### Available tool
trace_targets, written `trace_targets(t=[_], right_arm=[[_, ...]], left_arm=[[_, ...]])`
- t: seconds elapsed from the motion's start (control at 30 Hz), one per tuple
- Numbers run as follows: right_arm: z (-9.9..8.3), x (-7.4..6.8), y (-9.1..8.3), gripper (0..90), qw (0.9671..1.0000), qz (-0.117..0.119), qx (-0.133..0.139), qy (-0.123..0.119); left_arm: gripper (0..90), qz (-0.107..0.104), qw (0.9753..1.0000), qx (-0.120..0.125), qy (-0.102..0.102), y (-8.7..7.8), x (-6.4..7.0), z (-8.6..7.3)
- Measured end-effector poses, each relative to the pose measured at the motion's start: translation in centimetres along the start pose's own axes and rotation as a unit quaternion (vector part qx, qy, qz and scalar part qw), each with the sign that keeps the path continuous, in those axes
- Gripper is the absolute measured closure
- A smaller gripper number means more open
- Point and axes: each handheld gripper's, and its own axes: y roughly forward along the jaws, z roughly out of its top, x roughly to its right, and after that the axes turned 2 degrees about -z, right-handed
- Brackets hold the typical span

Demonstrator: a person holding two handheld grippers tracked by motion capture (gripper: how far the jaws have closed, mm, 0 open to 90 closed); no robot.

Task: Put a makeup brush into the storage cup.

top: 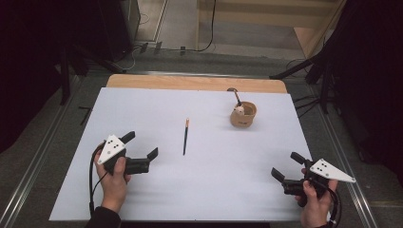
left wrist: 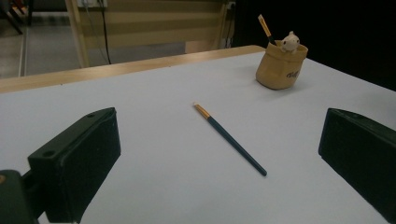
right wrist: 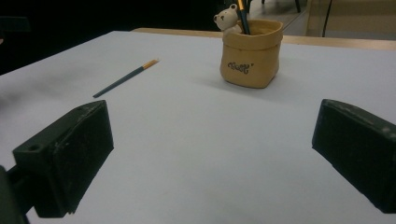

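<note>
okay, brush (top: 185, 137) lying flat mid-table, tip end toward twelve o'clock, handle toward six, nothing touching it. pot (top: 243, 115) sits off at two o'clock from it, well apart, with another brush (top: 236, 97) already standing in it beside a little bear (top: 239, 110)

my guess is that loose brush wants to go in the pot, and here's where it could go sour: it's thin and flat on a smooth sheet (top: 142, 190), so if i come down with my jaws off-line they'll likely nudge it and it rolls or skids away instead of being pinched. grab it near one end and i'd expect it to droop or swing, then clip the pot rim on the way in. the pot looks light too; a bump could tip it or knock the standing brush out

left claw (top: 142, 147) now: jaws wide apart, holding nothing, touching nothing, low over the sheet at about eight o'clock from the brush, near but clear of it. in the left gripper view the brush (left wrist: 229, 139) lies right between my jaws, farther out

right claw (top: 288, 167): also spread wide, empty, down at four o'clock, well apart from brush and pot. its own view looks at the pot (right wrist: 251, 53) dead ahead, brush (right wrist: 126, 78) off to ten o'clock
</note>
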Motion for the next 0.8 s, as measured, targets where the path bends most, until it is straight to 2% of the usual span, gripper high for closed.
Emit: trace_targets(t=[0.27, 0.5, 0.8], right_arm=[[-0.2, 0.1, -0.1, 0.0, 1.0000, 0.000, -0.002, -0.003], [-0.1, 0.0, -0.1, 0.0, 1.0000, 0.002, -0.003, -0.006], [-0.2, -0.2, 0.2, 0.0, 0.9999, 0.007, -0.006, -0.008]], left_arm=[[0.0, -0.007, 0.9999, -0.010, 0.002, 1.8, 0.4, 0.5], [0.0, -0.010, 0.9999, -0.005, -0.009, 2.7, 0.1, 0.9], [0.0, -0.014, 0.9999, -0.009, -0.003, 3.7, 0.2, 1.5]])
